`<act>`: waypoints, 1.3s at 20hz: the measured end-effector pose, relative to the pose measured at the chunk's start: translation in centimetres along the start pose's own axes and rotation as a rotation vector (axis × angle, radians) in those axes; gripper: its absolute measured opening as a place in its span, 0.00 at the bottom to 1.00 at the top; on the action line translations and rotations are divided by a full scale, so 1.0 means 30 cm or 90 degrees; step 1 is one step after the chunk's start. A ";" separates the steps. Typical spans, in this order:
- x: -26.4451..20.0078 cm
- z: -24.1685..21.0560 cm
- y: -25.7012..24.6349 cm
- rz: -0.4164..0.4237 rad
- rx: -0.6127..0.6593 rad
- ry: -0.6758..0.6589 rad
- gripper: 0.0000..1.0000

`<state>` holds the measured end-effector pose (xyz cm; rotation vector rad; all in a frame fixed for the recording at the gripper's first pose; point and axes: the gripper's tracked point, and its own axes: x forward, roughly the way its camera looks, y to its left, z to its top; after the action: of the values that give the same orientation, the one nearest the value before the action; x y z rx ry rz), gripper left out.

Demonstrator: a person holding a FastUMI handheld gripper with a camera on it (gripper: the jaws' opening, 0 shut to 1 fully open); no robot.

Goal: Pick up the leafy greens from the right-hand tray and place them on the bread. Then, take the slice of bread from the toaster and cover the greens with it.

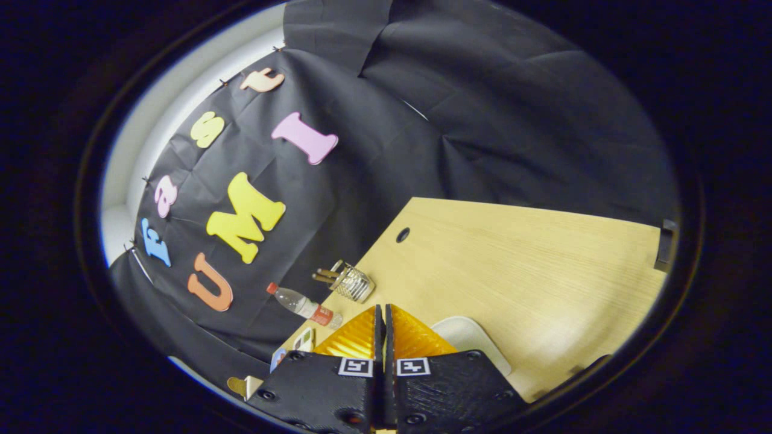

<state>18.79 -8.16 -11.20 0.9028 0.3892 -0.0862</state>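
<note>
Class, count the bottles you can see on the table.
1. The bottle lies near the table's edge by the black cloth, beside the wire holder, beyond the shut gripper. Others may be hidden behind the fingers.

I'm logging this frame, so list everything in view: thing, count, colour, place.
table: one, pale wood, stretching out beyond the fingers, with a small dark hole near its far corner.
mesh holder: one, silver wire, at the table's edge by the black cloth wall, with brown sticks in it.
bottle: one, clear plastic with a red cap and red label, lying beside the mesh holder.
board: one, off-white with rounded corners, on the table just ahead of the fingers, partly hidden by them.
dark clamp-like piece: one, black, at the table's far edge.
gripper: one, fingers closed together with nothing between them.
</note>
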 end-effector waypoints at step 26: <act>0.097 -0.839 0.675 0.176 -0.020 0.194 0.00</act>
<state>18.87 24.27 -11.09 0.9326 0.5430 0.3141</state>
